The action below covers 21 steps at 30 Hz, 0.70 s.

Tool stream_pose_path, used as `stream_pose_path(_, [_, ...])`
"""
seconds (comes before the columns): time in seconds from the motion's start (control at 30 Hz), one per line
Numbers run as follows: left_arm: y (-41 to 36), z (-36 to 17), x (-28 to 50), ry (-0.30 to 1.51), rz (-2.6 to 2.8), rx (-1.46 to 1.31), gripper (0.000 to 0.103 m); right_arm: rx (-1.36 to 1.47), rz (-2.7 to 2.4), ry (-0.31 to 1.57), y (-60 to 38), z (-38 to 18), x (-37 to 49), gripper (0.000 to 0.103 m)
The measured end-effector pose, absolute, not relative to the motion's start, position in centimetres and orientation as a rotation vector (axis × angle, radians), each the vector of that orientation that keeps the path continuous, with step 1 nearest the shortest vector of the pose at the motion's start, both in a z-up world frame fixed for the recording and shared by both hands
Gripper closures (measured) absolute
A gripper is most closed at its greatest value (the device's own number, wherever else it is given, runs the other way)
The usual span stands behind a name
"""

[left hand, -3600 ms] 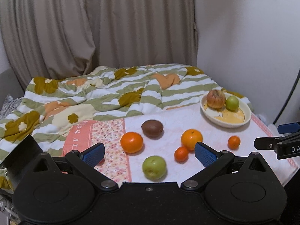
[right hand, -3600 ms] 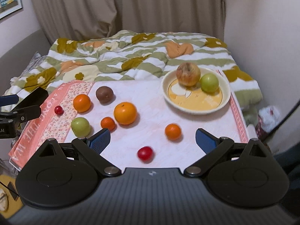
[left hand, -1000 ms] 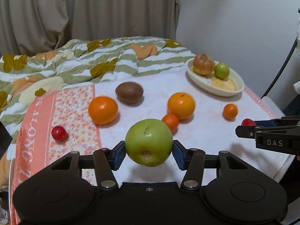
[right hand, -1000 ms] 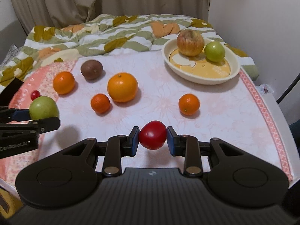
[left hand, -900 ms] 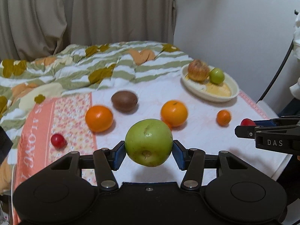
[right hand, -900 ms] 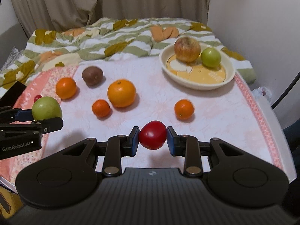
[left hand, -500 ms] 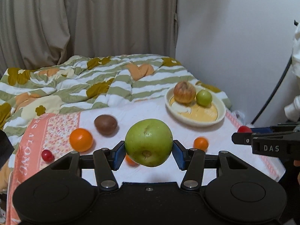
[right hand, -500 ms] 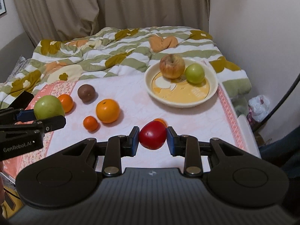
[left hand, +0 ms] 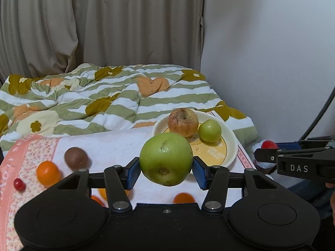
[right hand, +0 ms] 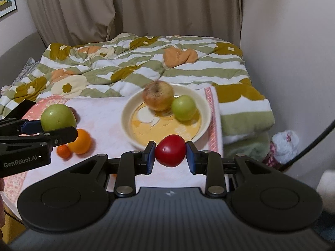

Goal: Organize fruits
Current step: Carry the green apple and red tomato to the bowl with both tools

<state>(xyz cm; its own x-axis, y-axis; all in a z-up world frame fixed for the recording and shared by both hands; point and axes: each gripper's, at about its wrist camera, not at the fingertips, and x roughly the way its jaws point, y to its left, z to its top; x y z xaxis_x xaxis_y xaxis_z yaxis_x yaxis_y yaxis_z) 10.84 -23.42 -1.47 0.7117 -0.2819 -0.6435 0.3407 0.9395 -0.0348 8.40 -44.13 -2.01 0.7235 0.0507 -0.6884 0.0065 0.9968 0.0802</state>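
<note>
My left gripper (left hand: 166, 170) is shut on a large green apple (left hand: 166, 159) and holds it in the air above the table, just short of the cream plate (left hand: 231, 146). My right gripper (right hand: 170, 154) is shut on a small red fruit (right hand: 170, 153) at the plate's near rim (right hand: 127, 115). The plate holds a wrinkled red-yellow apple (left hand: 183, 121) and a small green apple (left hand: 209, 130). On the cloth lie a brown kiwi (left hand: 75, 158), an orange (left hand: 47, 171), a small red fruit (left hand: 19, 184), a large orange (right hand: 80, 141) and a mandarin (right hand: 63, 151).
A pink floral cloth (left hand: 117, 144) covers the table. A striped green quilt (left hand: 94, 100) lies on the bed behind it. A white wall (left hand: 272, 62) is on the right and curtains (left hand: 104, 21) at the back. A white bag (right hand: 285, 141) lies right of the table.
Both grippers closed on their fruits, lifted them off the cloth and have moved toward the plate, which now appears nearer and more central in both views.
</note>
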Motion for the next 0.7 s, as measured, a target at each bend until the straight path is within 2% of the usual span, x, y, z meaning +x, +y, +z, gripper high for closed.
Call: stream_pose_path(0.7, [-31.6,-9.5,20.9,0.873,-0.413,0.233,0.046,0.128,-0.015,0.818,-49.5,-6.5,15.7,0.057])
